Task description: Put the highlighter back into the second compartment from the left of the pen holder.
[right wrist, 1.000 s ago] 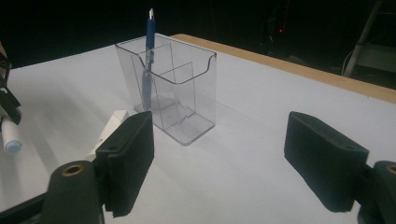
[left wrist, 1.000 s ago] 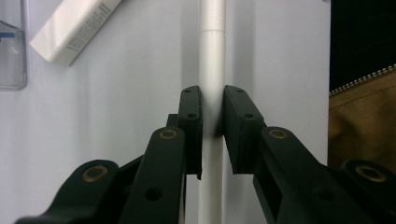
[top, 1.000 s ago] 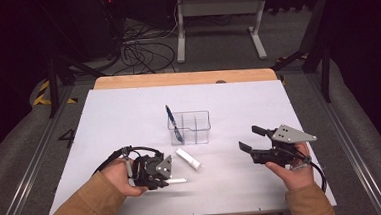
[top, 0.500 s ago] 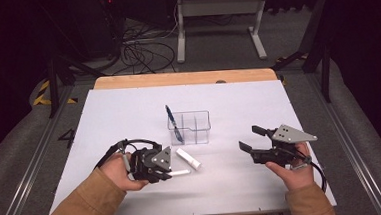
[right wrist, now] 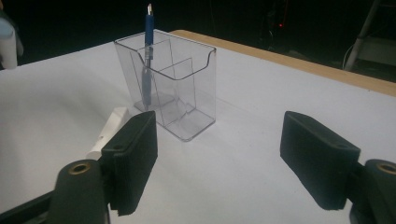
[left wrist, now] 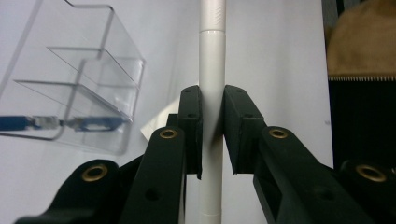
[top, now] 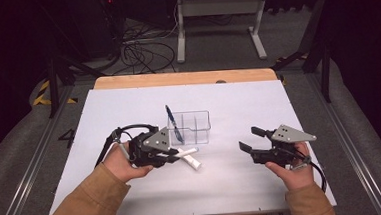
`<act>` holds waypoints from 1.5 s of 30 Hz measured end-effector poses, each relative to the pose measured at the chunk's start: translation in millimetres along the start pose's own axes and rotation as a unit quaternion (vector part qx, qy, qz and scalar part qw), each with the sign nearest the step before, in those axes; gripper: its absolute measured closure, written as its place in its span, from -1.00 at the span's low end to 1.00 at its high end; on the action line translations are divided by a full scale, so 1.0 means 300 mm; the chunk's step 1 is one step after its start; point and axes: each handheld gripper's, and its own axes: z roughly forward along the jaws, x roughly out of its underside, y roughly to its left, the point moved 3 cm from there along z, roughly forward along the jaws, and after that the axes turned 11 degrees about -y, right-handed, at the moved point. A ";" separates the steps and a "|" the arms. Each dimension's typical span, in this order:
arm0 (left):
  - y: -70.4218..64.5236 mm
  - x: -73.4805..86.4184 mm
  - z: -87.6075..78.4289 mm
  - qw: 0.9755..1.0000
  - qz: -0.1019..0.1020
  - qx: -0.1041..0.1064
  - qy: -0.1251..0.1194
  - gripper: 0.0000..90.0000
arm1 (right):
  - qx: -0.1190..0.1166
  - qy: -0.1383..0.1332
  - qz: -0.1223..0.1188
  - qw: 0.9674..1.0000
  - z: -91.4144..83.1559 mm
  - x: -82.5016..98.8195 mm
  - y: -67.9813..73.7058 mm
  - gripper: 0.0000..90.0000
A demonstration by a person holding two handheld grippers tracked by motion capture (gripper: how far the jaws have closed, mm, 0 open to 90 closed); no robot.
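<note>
My left gripper [top: 175, 154] is shut on a white marker [top: 188, 150], held just above the white mat at the left. In the left gripper view the marker [left wrist: 212, 70] runs straight up between the pressed pads. A second white marker [top: 194, 162] lies on the mat below it. A clear divided holder [top: 189, 127] stands at mid-table with a blue pen [top: 172, 122] upright in its left compartment. My right gripper [top: 253, 139] hovers at the right, open; its jaws have just been closing slightly with nothing between them. The right gripper view shows the holder [right wrist: 173, 93] ahead of this gripper [right wrist: 219, 144].
A white mat [top: 243, 189] covers the table, with a wooden strip [top: 186, 78] along the far edge. Cables and a metal stand sit on the dark floor beyond. A tan sleeve [left wrist: 359, 42] shows past the held marker.
My left gripper has risen from the mat with the white marker in it and shifted slightly right. The right hand has stayed where it was.
</note>
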 end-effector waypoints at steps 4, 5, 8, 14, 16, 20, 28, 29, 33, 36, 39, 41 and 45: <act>0.024 -0.025 -0.015 0.999 -0.014 -0.015 -0.040 0.74 | -0.001 -0.002 -0.002 1.000 0.001 -0.001 0.001 -0.39; 0.030 -0.030 -0.017 0.998 -0.020 -0.016 -0.050 0.74 | -0.001 -0.002 -0.002 1.000 0.000 -0.001 0.001 -0.40; 0.053 -0.041 -0.021 0.996 -0.028 -0.021 -0.078 0.74 | 0.000 -0.004 -0.002 1.000 -0.001 -0.001 -0.001 -0.41; 0.075 -0.069 -0.024 0.991 -0.041 -0.036 -0.121 0.74 | 0.000 -0.005 -0.002 1.000 -0.001 0.000 -0.002 -0.42; 0.082 -0.078 -0.023 0.989 -0.045 -0.043 -0.132 0.74 | 0.000 -0.004 -0.003 1.000 0.000 0.001 -0.002 -0.42; 0.104 -0.089 -0.018 0.983 -0.067 -0.051 -0.166 0.74 | -0.001 -0.002 -0.003 1.000 0.001 0.002 0.001 -0.42; 0.167 -0.101 -0.002 0.964 -0.105 -0.066 -0.235 0.74 | -0.003 -0.001 -0.004 1.000 0.003 0.006 0.001 -0.42; 0.174 -0.101 0.002 0.962 -0.109 -0.067 -0.243 0.74 | -0.003 -0.001 -0.004 1.000 0.003 0.006 0.000 -0.42; 0.198 -0.099 0.019 0.954 -0.124 -0.071 -0.263 0.74 | -0.003 -0.001 -0.004 1.000 0.003 0.007 0.001 -0.42; 0.211 -0.100 0.029 0.949 -0.130 -0.077 -0.277 0.74 | -0.004 0.000 -0.004 1.000 0.003 0.008 0.001 -0.42; 0.221 -0.102 0.042 0.945 -0.134 -0.083 -0.286 0.74 | -0.005 0.000 -0.004 1.000 0.005 0.011 0.000 -0.42; 0.229 -0.102 0.053 0.943 -0.139 -0.080 -0.293 0.74 | -0.005 0.000 -0.002 1.000 0.005 0.011 0.001 -0.42; 0.248 -0.096 0.077 0.938 -0.149 -0.080 -0.302 0.74 | -0.006 -0.001 -0.001 1.000 0.005 0.011 0.001 -0.43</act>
